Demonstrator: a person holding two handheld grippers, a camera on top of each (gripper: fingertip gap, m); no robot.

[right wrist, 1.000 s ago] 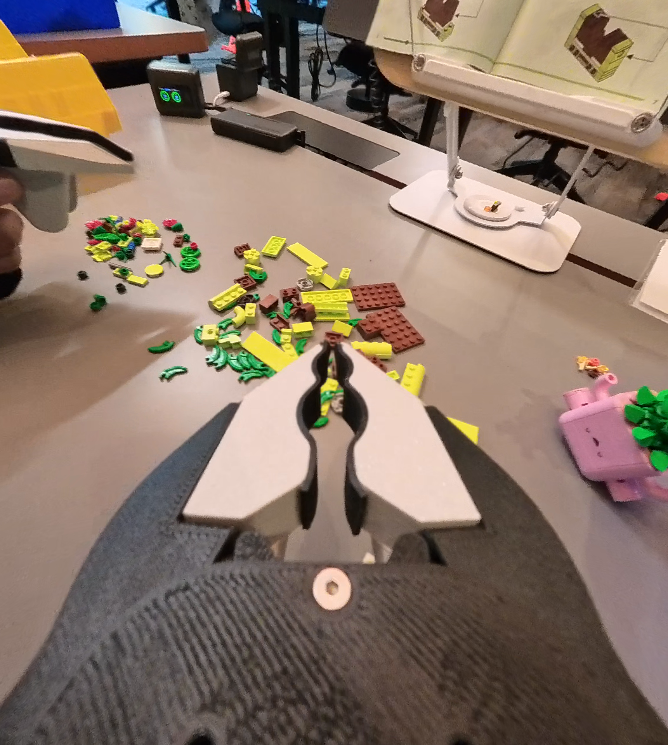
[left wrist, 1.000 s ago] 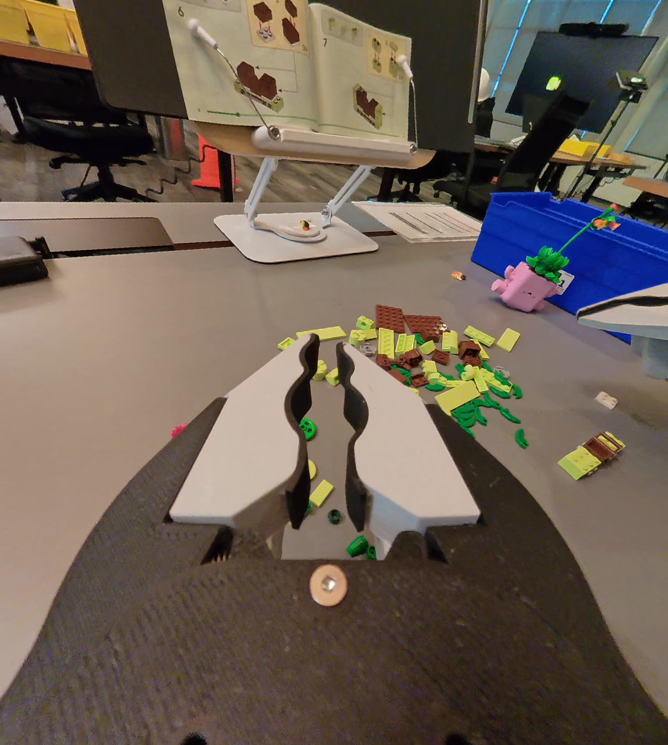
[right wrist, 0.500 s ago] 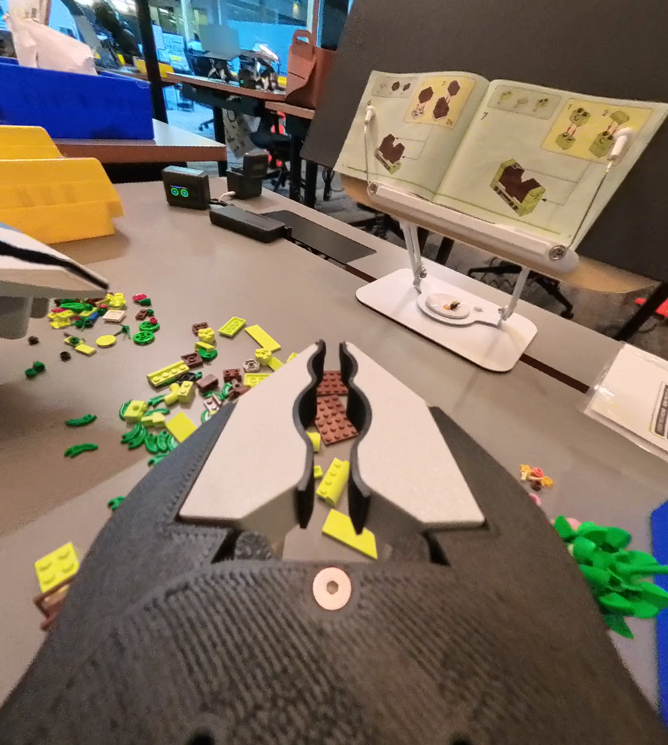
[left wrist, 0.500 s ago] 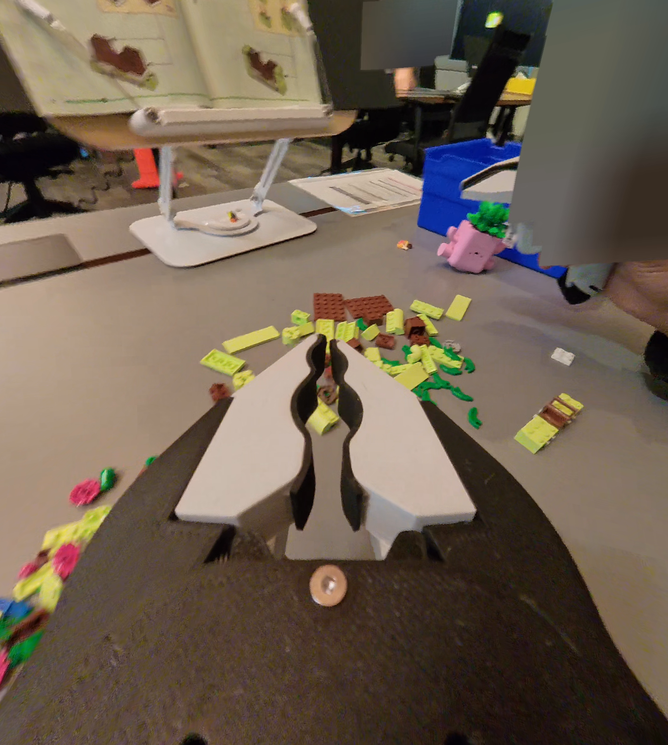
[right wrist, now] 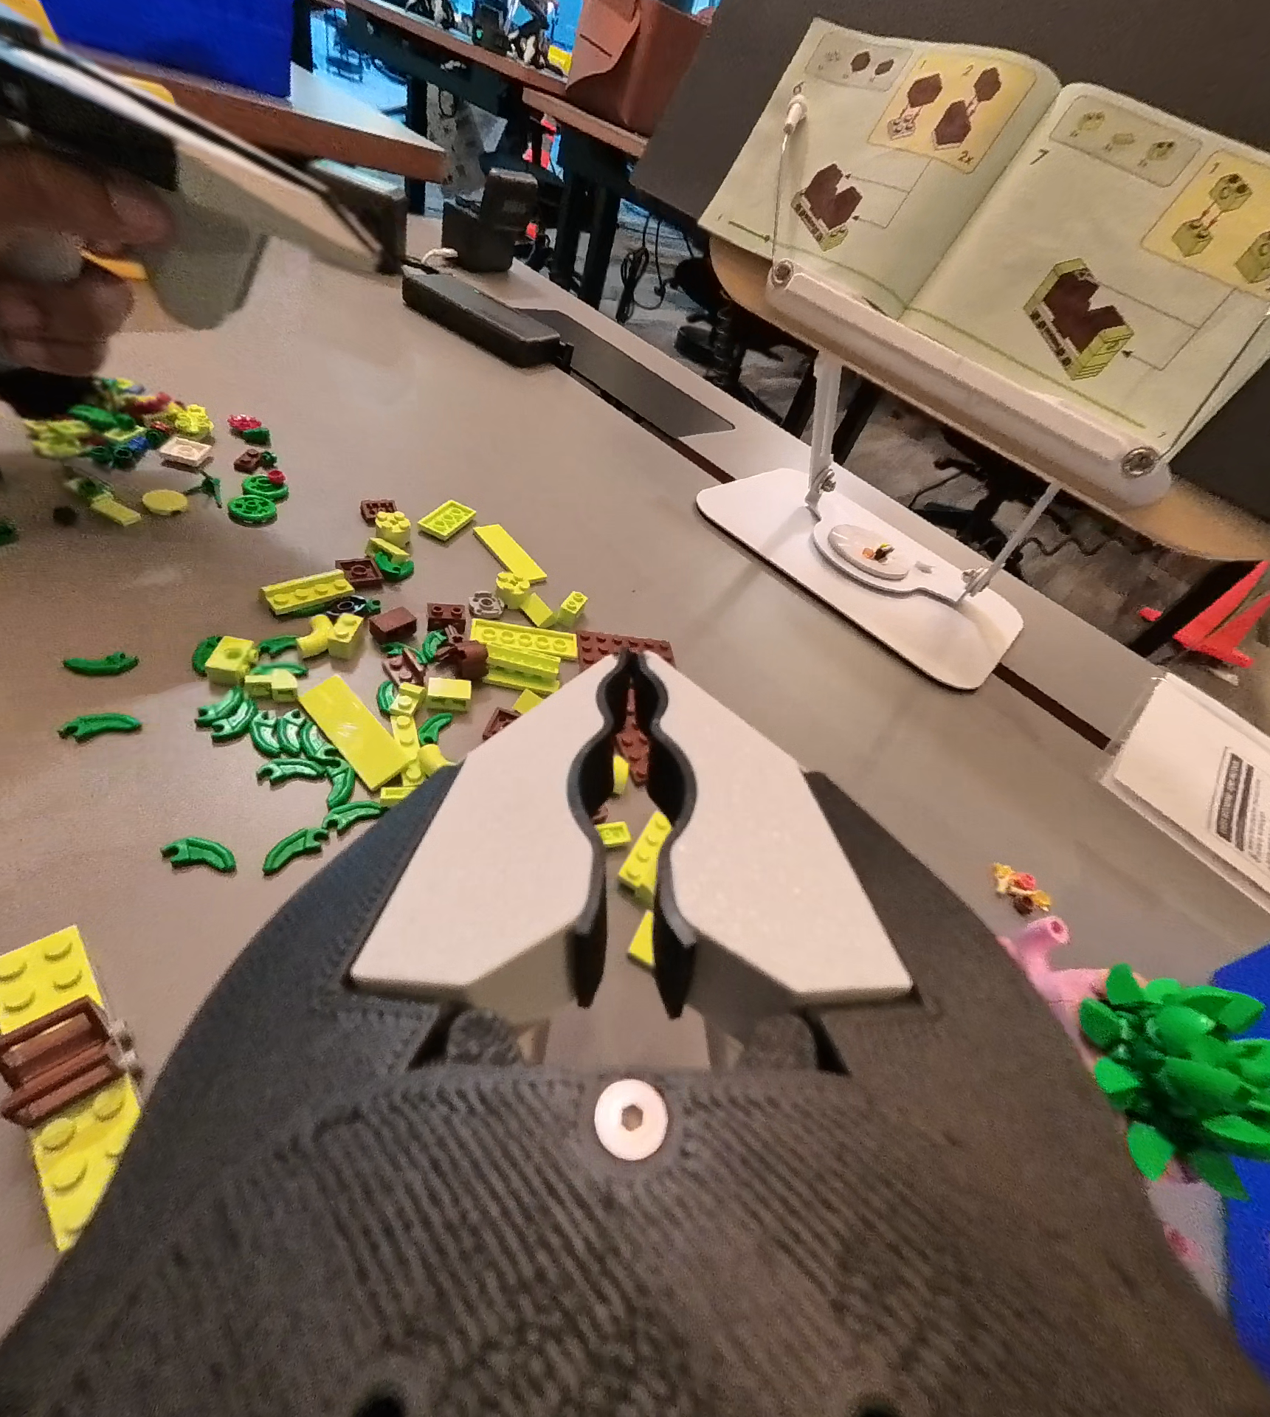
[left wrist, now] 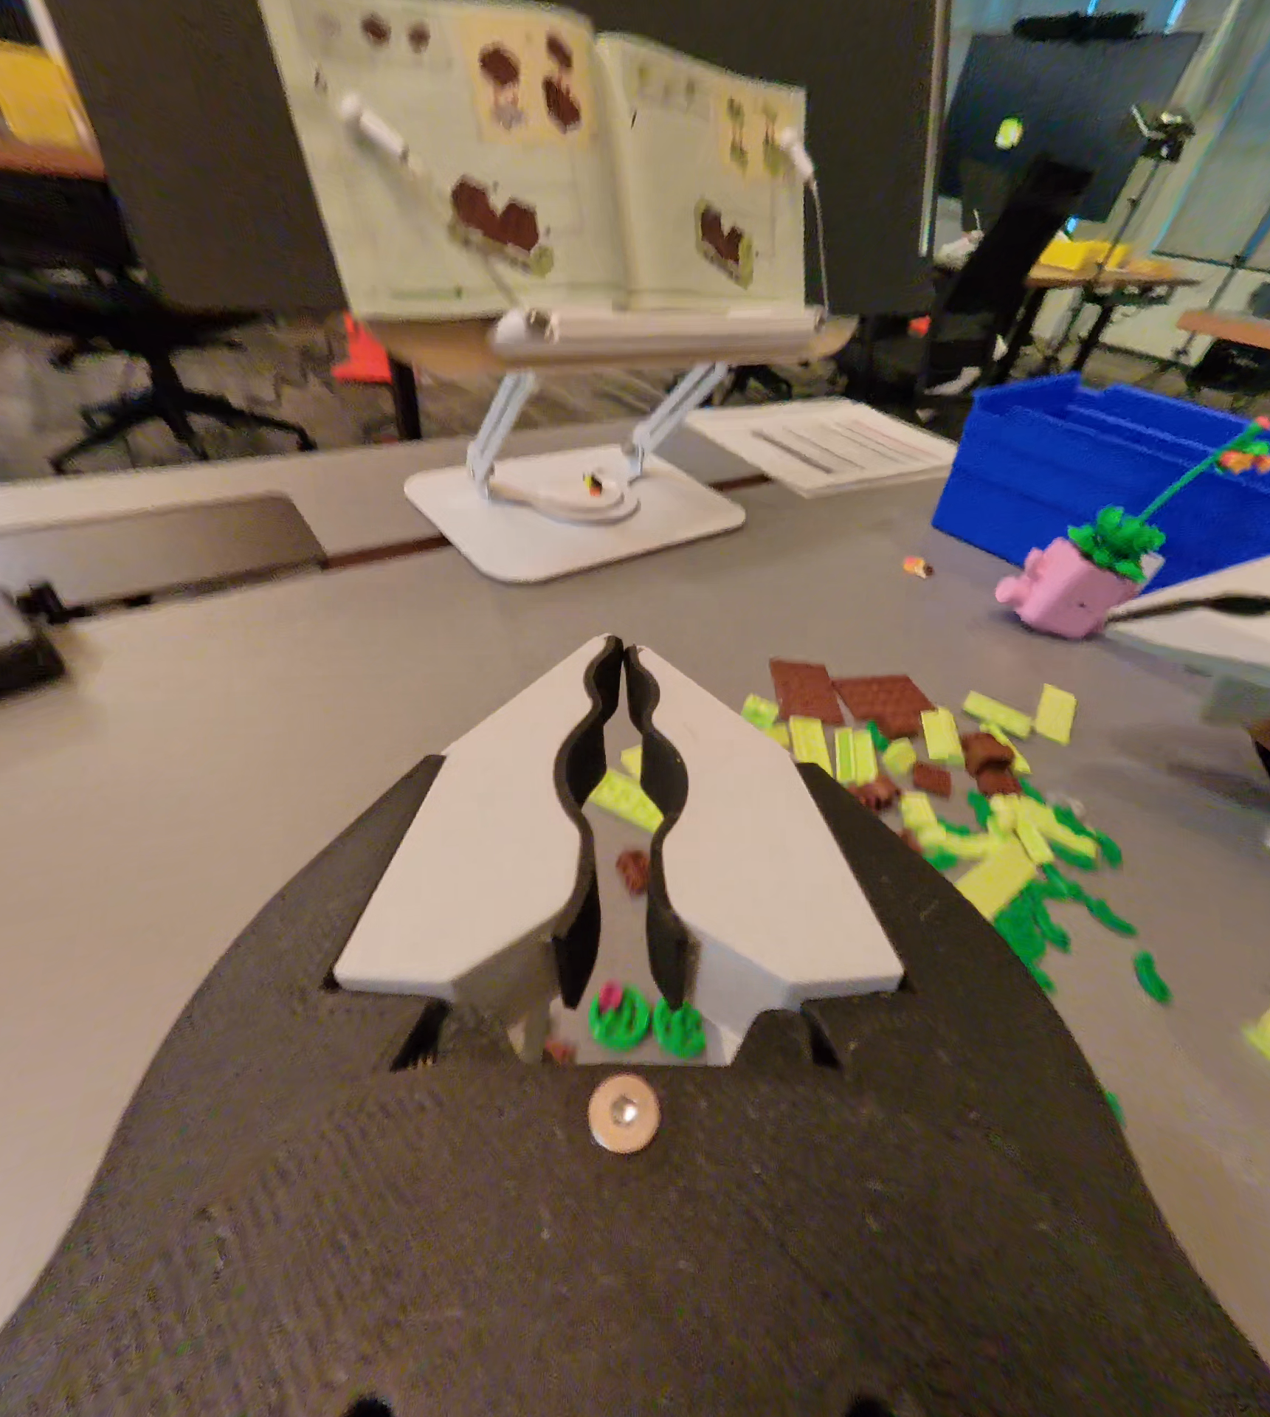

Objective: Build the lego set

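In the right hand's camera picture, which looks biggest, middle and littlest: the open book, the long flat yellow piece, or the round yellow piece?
1. The open book looks biggest, though it sits farthest back.
2. The long flat yellow piece comes next.
3. The round yellow piece looks littlest, but it lies farther from the camera, which shrinks it a bit.
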